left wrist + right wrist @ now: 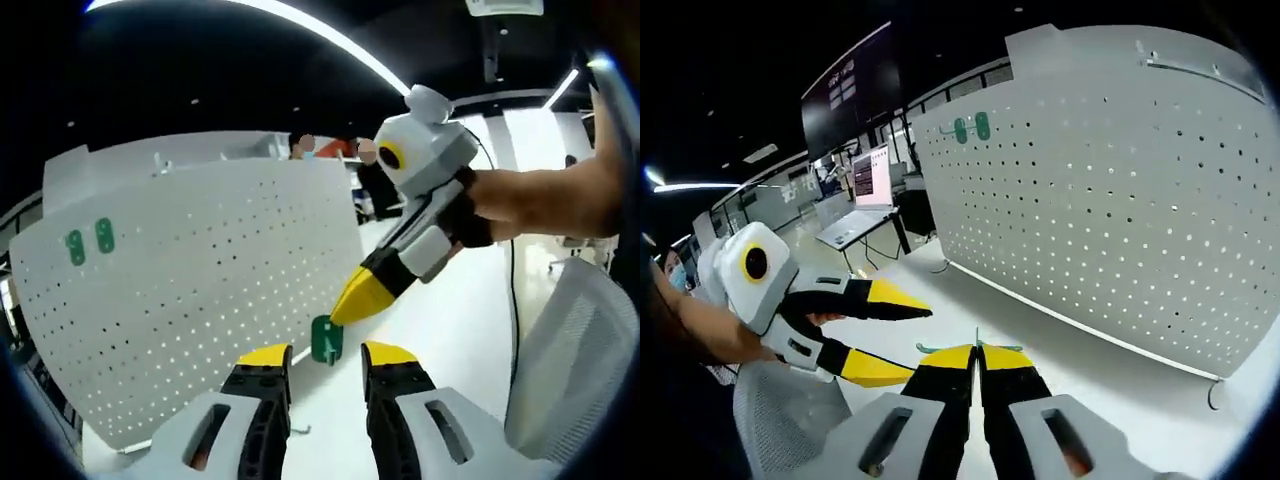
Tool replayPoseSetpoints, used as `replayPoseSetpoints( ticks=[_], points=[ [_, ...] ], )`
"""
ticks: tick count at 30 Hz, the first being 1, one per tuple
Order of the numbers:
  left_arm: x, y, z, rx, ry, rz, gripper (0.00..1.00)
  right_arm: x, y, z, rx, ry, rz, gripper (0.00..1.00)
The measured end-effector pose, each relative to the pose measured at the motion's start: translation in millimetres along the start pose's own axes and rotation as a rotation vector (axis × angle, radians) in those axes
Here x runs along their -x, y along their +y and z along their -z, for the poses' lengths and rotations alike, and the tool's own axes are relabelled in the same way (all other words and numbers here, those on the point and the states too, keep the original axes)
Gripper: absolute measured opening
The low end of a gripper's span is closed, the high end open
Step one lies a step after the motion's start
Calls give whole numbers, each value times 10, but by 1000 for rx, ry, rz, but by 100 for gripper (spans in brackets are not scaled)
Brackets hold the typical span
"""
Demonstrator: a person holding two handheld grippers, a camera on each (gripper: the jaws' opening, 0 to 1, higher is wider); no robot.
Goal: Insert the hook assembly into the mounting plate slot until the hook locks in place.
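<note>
The right hand-held gripper (978, 352) is clenched on a green hook assembly (327, 339), held just above the white counter (1120, 400) near the pegboard's lower edge. The left hand-held gripper (327, 356) hangs released just beside it. The perforated pegboard (190, 300) stands behind, two green hooks (90, 241) already mounted. A tilted grip could jam the hook short of locking.

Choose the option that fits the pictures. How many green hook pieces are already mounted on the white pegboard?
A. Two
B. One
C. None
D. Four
A: two green hook pieces sit side by side near an upper corner of the white pegboard, seen in both gripper views; a third green piece is off the board, at the yellow tip of the right gripper.
</note>
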State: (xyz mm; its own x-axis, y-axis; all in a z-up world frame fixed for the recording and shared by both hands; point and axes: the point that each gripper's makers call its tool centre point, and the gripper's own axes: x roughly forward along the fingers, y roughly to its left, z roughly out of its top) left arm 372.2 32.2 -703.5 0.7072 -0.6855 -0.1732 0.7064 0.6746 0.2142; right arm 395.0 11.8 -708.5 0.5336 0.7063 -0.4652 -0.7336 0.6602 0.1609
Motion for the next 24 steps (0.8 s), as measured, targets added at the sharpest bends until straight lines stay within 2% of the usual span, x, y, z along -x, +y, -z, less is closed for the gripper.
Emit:
replayPoseSetpoints(
  ticks=[13,24],
  points=[
    [-84,-46,61,-57,29,20,17,12,98,-3,-8,10,-22,0],
    [-109,-28,66,-59,25,11,11,17,150,-3,-12,18,-33,0]
  ],
)
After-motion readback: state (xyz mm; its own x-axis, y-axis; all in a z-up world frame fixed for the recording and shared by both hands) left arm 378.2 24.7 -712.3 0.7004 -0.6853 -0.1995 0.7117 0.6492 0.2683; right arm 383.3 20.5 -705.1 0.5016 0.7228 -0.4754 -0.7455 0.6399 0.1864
